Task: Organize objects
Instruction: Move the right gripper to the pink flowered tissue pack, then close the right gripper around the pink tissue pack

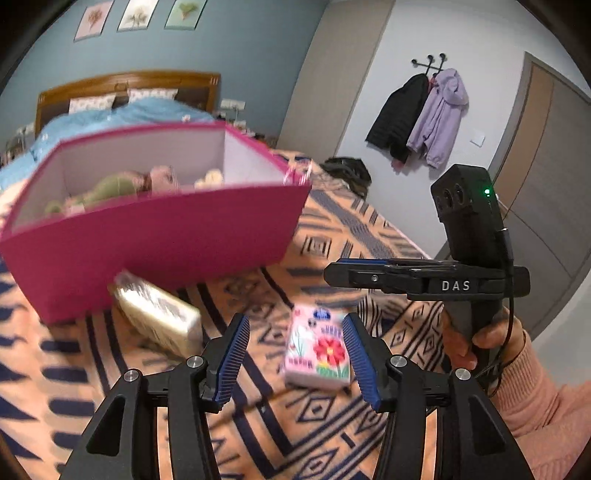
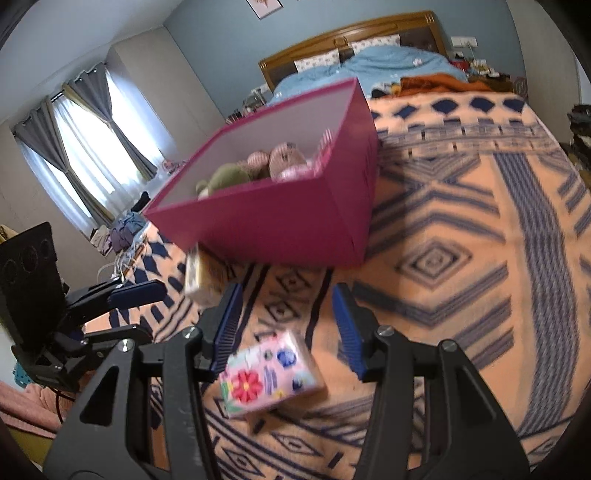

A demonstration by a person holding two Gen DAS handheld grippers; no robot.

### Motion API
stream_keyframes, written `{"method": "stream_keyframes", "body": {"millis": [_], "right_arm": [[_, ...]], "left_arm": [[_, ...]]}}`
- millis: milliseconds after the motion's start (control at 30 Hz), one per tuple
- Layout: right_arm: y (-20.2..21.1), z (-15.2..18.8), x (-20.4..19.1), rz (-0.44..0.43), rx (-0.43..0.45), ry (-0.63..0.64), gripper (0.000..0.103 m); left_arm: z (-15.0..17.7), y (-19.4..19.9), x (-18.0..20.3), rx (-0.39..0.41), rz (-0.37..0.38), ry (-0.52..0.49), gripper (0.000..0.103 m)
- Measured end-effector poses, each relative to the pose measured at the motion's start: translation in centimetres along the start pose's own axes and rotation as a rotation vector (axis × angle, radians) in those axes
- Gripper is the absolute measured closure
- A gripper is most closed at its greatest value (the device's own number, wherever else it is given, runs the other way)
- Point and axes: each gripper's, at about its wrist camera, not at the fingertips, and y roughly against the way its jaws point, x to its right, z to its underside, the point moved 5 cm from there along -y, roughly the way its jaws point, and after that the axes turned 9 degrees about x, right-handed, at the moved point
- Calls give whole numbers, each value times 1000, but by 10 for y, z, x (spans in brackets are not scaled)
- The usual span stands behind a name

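Observation:
A pink flowered tissue pack [image 1: 319, 349] lies on the patterned blanket; in the right wrist view it [image 2: 267, 374] lies below and between my right fingers. My left gripper [image 1: 295, 352] is open above the blanket, the pack near its right finger. My right gripper [image 2: 286, 323] is open and empty; it also shows in the left wrist view [image 1: 369, 275], seemingly with its jaws together there. A cream tissue pack [image 1: 157, 314] lies against the magenta box [image 1: 155, 236], also seen in the right wrist view [image 2: 201, 275]. The box [image 2: 280, 221] holds plush toys [image 2: 255, 168].
The orange and navy blanket [image 2: 461, 240] covers the bed. A blue duvet [image 2: 369, 64] and wooden headboard [image 2: 351, 33] are beyond the box. Jackets [image 1: 421, 118] hang on the wall. Curtains and a window [image 2: 85, 147] are at left.

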Motion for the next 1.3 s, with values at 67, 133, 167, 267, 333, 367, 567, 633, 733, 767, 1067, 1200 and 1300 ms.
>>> {"method": "stream_keyframes", "body": {"millis": [67, 133, 167, 267, 333, 367, 567, 633, 733, 767, 1067, 1200, 1300], "right_arm": [[-2, 11, 3, -3, -19, -19, 50], [-4, 17, 6, 1, -29, -33, 50], [-5, 20, 7, 0, -32, -41, 50], [-7, 27, 11, 4, -43, -58, 50], [-8, 29, 12, 3, -50, -64, 50], [-8, 30, 12, 4, -51, -65, 50], [-9, 33, 10, -6, -53, -76, 50], [-10, 34, 10, -7, -55, -79, 50], [-10, 34, 10, -10, -56, -84, 50], [-10, 35, 10, -11, -57, -86, 50], [-10, 40, 7, -18, -69, -92, 50], [-10, 45, 4, -29, -79, -92, 50], [-9, 48, 2, -33, -86, -93, 50]], "left_arm": [[7, -4, -1, -17, -6, 12, 49], [15, -8, -2, -41, 0, 29, 49], [18, -10, -2, -50, -3, 33, 49], [27, -16, -1, -83, -11, 44, 49], [32, -20, 0, -100, -8, 55, 49], [33, -20, 1, -103, -9, 55, 49], [40, -22, 5, -122, -6, 60, 49], [41, -22, 6, -128, -5, 64, 49], [44, -23, 6, -137, -3, 72, 49], [45, -23, 6, -140, 0, 77, 49], [48, -25, 5, -164, 32, 122, 49], [49, -26, 1, -169, 41, 153, 49], [48, -25, 1, -165, 49, 164, 51]]}}
